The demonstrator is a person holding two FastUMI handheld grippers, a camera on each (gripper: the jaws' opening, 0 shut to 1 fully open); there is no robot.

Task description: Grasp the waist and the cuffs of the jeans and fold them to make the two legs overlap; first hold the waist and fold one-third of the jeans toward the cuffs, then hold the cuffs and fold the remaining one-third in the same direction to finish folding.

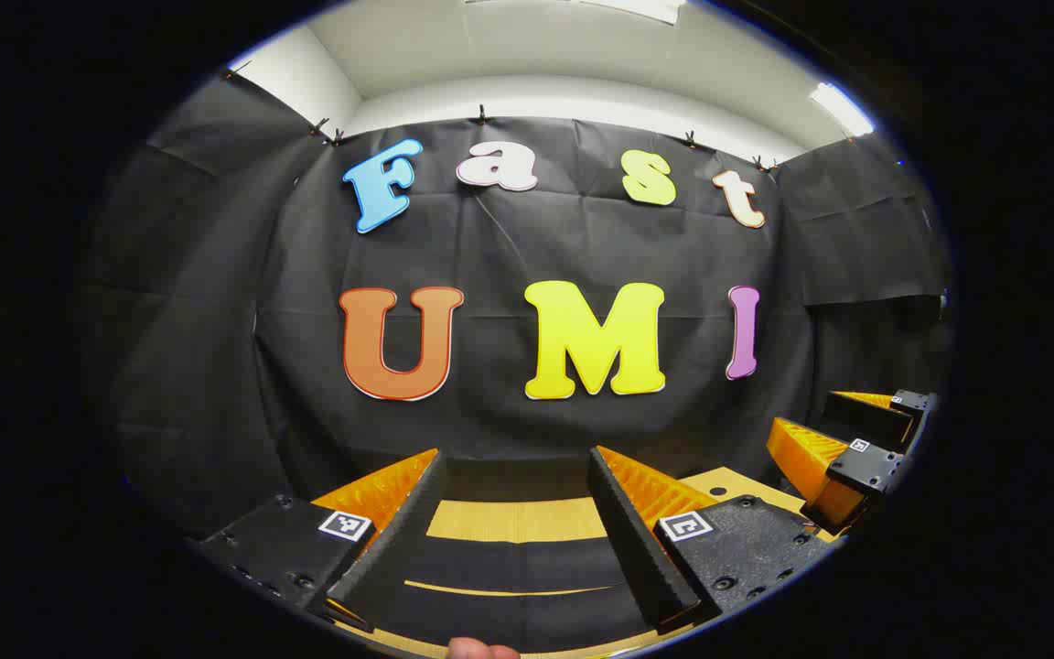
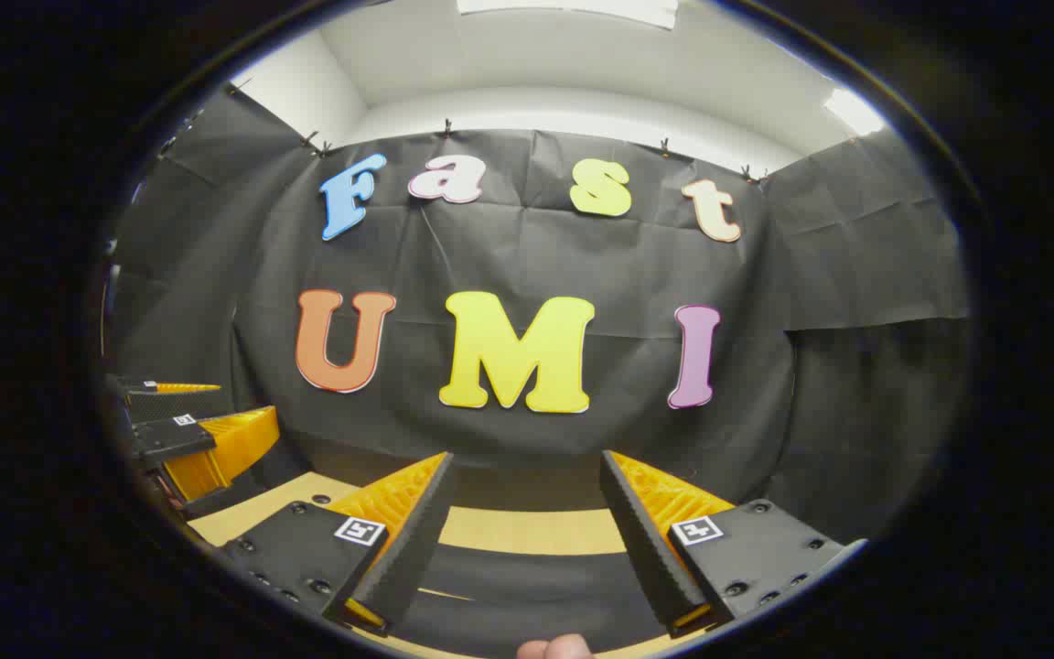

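Looking forward along both grippers, I see the black cloth wall (image 1: pixel 536 403) of the booth biggest of all, hung by clips from a pale wall and ceiling (image 2: pixel 527 55) with light panels. Below it, ahead of each gripper, lies the wooden counter (image 1: pixel 518 520), and between the fingers a dark band crosses it (image 1: pixel 509 567); I judge that may be the jeans lying flat under the grippers, though I cannot tell for certain.

My left gripper (image 1: pixel 518 526) has its fingers spread wide with nothing between them. My right gripper (image 2: pixel 527 531) is likewise wide apart and holds nothing; it shows off to the right of the left one, level with it. I take it both are held side by side and level so they can drop together onto the waist and the cuffs. No fold looks begun.

Smallest, a fingertip (image 1: pixel 481 650) peeks in below each gripper, where a hand carries it.
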